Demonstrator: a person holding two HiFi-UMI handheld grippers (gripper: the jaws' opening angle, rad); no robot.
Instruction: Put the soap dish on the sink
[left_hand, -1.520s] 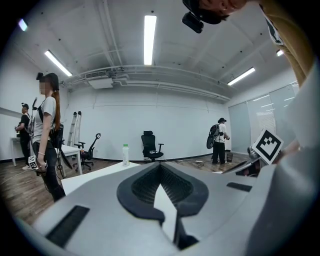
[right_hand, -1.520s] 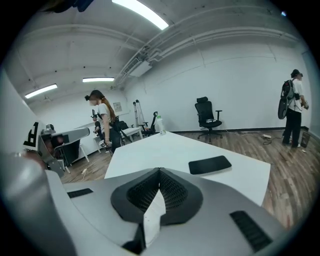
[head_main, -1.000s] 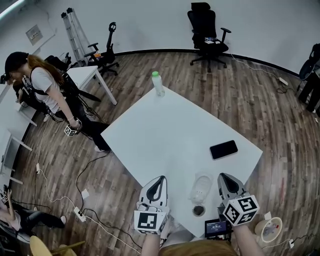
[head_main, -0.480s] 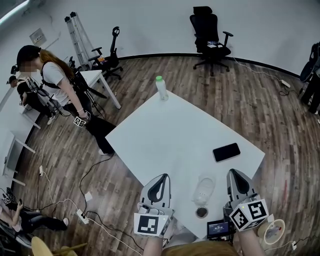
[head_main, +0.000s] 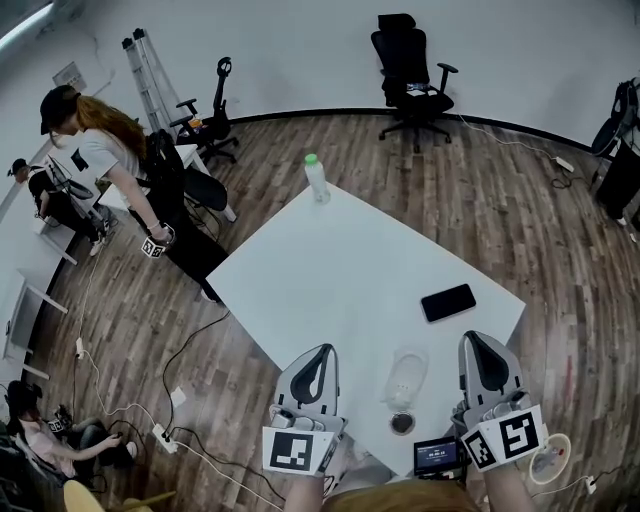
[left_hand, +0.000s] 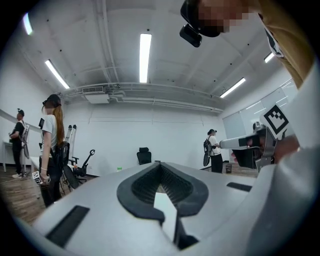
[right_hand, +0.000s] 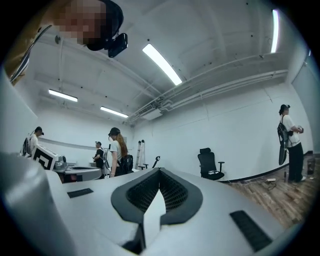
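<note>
A translucent white soap dish (head_main: 405, 378) lies near the front edge of the white table (head_main: 340, 270). Just in front of it sits a small dark round thing (head_main: 402, 423). My left gripper (head_main: 318, 352) hovers left of the dish, off the table's front left edge, shut and empty. My right gripper (head_main: 484, 340) is raised to the right of the dish, shut with nothing in it. In the left gripper view the left gripper (left_hand: 160, 166) points level across the room with its jaws together. The right gripper (right_hand: 160, 171) does the same in its own view. No sink is in view.
A black phone (head_main: 448, 302) lies on the table's right side and a green-capped bottle (head_main: 316, 178) stands at its far corner. A small screen device (head_main: 437, 456) sits at the front edge. A person (head_main: 110, 165) stands by desks at the left. An office chair (head_main: 410, 80) is at the back.
Both grippers have risen toward the camera, the right one more, drifting slightly right. The person at the left has shifted beside the desk. The soap dish has stayed put.
</note>
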